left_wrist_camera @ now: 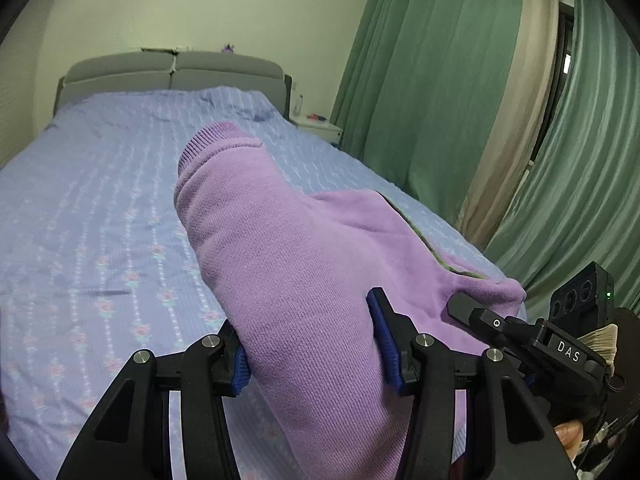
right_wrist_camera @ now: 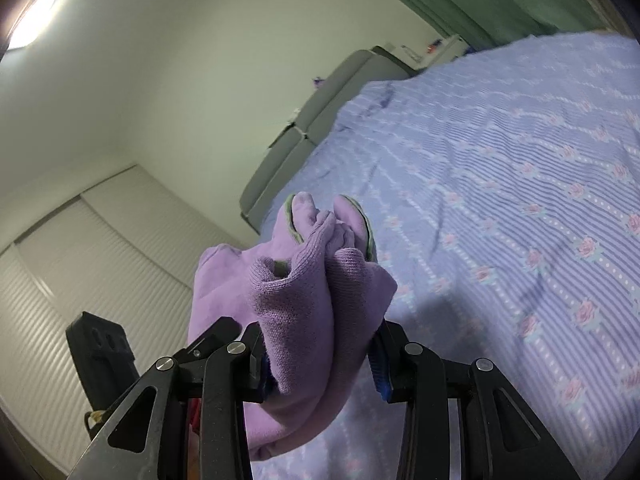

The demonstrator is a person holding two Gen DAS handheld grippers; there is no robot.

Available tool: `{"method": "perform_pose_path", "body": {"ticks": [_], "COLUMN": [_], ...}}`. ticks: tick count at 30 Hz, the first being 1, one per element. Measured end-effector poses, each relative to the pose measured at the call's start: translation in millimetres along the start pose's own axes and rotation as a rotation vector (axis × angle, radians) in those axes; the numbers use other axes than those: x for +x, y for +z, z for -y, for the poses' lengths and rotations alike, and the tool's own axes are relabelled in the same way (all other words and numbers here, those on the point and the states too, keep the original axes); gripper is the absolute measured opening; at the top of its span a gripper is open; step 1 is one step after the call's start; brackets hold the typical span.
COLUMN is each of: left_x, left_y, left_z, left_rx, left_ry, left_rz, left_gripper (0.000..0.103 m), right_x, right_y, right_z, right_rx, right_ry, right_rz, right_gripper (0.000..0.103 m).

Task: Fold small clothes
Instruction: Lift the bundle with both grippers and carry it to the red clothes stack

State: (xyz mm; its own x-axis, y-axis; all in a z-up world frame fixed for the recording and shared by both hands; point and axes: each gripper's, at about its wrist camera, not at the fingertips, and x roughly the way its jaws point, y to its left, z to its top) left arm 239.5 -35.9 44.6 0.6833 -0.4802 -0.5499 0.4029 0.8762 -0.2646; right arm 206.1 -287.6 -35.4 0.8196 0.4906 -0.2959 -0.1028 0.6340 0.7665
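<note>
A small lilac knit garment (left_wrist_camera: pixel 280 248) with a thin green trim hangs bunched between both grippers above the bed. My left gripper (left_wrist_camera: pixel 316 356) is shut on a thick fold of it, the ribbed cuff end sticking up and away from me. My right gripper (right_wrist_camera: pixel 320 364) is shut on another bunched part of the garment (right_wrist_camera: pixel 312 292), with the green-edged folds poking up past the blue pads. The right gripper's body (left_wrist_camera: pixel 560 344) shows at the lower right of the left wrist view, close beside the left one.
A bed with a lavender floral-striped sheet (left_wrist_camera: pixel 100 220) fills the space below and ahead, with a grey headboard (left_wrist_camera: pixel 176 70) at the far end. Green curtains (left_wrist_camera: pixel 440 80) hang on the right, a white nightstand (left_wrist_camera: pixel 320 128) beside them. White slatted wardrobe doors (right_wrist_camera: pixel 80 260) stand on the left.
</note>
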Motion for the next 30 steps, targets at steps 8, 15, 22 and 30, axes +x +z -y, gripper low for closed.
{"method": "perform_pose_path", "body": {"ticks": [8,15,22,30], "left_x": [-70.7,-136.1,-196.3,-248.5], "left_y": [-8.8,-16.9,-21.4,-13.8], "left_z": [-17.4,-54.5,-99.4,-169.0], "left_rx": [0.0,-0.036,-0.021,0.002], "left_ry": [0.052,0.072,0.13,0.15], "left_rz": [0.069,0.114,0.158,0.157], "left_gripper": [0.051,0.051,0.051,0.051], "right_x": [-15.7,-18.2,2.0,41.9], "right_y": [-35.7,-69.6,-106.3,-148.3], "right_z": [-61.1,-117.5,-174.9,-235.4], "right_rx": [-0.086,-0.166,-0.235,-0.293], "right_ry": [0.055,0.11,0.182,0.242], "right_rz": [-0.019,-0.048,-0.101,-0.157], "right_gripper": [0.039,0.039,0.039,0.039]}}
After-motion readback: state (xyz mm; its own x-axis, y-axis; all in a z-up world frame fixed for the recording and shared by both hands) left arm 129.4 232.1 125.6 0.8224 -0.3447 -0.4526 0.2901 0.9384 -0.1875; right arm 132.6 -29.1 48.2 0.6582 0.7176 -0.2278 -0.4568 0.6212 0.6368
